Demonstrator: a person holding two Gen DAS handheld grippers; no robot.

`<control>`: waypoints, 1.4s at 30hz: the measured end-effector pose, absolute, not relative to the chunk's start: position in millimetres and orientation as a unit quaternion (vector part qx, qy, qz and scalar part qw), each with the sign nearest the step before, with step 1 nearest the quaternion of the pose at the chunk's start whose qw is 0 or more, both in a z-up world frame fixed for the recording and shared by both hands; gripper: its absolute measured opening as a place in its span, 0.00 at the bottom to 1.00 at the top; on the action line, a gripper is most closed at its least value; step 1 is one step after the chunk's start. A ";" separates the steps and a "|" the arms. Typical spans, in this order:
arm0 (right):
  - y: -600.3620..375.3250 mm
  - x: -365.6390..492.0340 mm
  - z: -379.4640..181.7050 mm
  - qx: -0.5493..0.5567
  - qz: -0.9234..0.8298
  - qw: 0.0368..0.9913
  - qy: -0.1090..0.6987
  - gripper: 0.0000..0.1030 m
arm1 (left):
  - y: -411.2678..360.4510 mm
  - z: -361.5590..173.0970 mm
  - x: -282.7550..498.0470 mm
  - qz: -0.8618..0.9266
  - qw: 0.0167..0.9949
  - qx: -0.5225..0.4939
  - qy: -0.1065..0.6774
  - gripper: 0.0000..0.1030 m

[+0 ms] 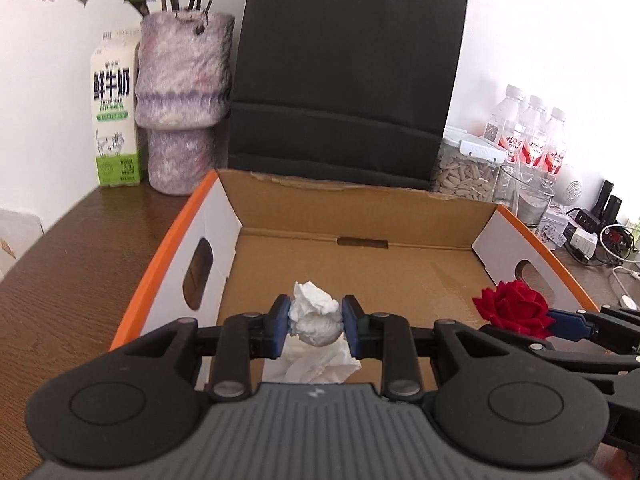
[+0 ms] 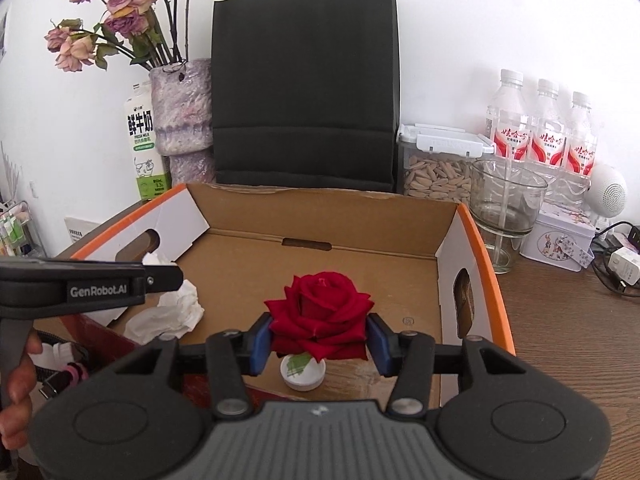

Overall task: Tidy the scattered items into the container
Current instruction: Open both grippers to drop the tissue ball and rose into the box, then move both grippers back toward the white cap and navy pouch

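An open cardboard box [image 1: 360, 216] with orange rims lies on the wooden table. My left gripper [image 1: 316, 320] is over the box's near left part, and its blue pads touch both sides of a crumpled white tissue ball [image 1: 316, 312]. More loose tissue [image 1: 316, 364] lies just below it. My right gripper [image 2: 319, 340] is over the box's near right part, its pads against the sides of a red rose [image 2: 318, 312]. A white cap [image 2: 302, 374] sits right under the rose. The right wrist view shows the left gripper [image 2: 160, 276] over the tissue [image 2: 176, 312].
Behind the box [image 2: 320, 216] stand a black paper bag [image 2: 306, 88], a vase of dried flowers [image 2: 182, 116] and a milk carton [image 2: 146, 148]. To the right are a seed jar [image 2: 438, 168], a glass [image 2: 506, 200], three water bottles [image 2: 544, 132], a tin [image 2: 558, 240] and cables [image 2: 624, 264].
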State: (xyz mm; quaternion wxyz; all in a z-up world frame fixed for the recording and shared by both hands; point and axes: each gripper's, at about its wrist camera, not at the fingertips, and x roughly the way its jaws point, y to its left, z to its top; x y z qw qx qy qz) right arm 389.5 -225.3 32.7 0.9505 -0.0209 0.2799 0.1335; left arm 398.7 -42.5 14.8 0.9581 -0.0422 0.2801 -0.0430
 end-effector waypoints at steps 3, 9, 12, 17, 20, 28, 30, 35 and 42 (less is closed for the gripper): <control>-225.5 387.8 35.1 -0.024 0.128 0.953 0.274 0.71 | -46.2 20.1 392.7 -0.039 0.965 -0.030 0.259 0.51; -225.6 386.2 39.9 -0.029 0.112 0.956 0.271 0.97 | -52.0 30.4 382.9 -0.015 0.975 -0.012 0.220 1.00; -225.0 383.8 41.9 -0.030 0.115 0.956 0.268 1.00 | -52.8 33.2 381.2 -0.011 0.977 -0.010 0.213 1.00; -223.2 382.9 41.9 -0.035 0.117 0.956 0.268 1.00 | -50.7 32.5 382.5 -0.008 0.976 -0.014 0.219 1.00; -223.2 382.7 41.7 -0.035 0.115 0.956 0.269 1.00 | -50.4 32.4 381.7 -0.006 0.976 -0.016 0.218 1.00; -224.7 377.3 46.8 -0.040 0.110 0.958 0.260 1.00 | -49.9 36.3 369.8 -0.002 0.980 -0.029 0.196 1.00; -224.5 370.7 50.1 -0.048 0.109 0.961 0.251 1.00 | -50.1 40.6 364.6 0.002 0.981 -0.027 0.193 1.00; -229.8 348.9 58.6 -0.055 0.104 0.965 0.234 1.00 | -47.7 51.9 341.3 -0.007 0.984 -0.029 0.178 1.00; -236.6 309.5 61.8 -0.068 0.107 0.965 0.231 1.00 | -46.7 53.2 303.1 -0.018 0.983 -0.009 0.184 1.00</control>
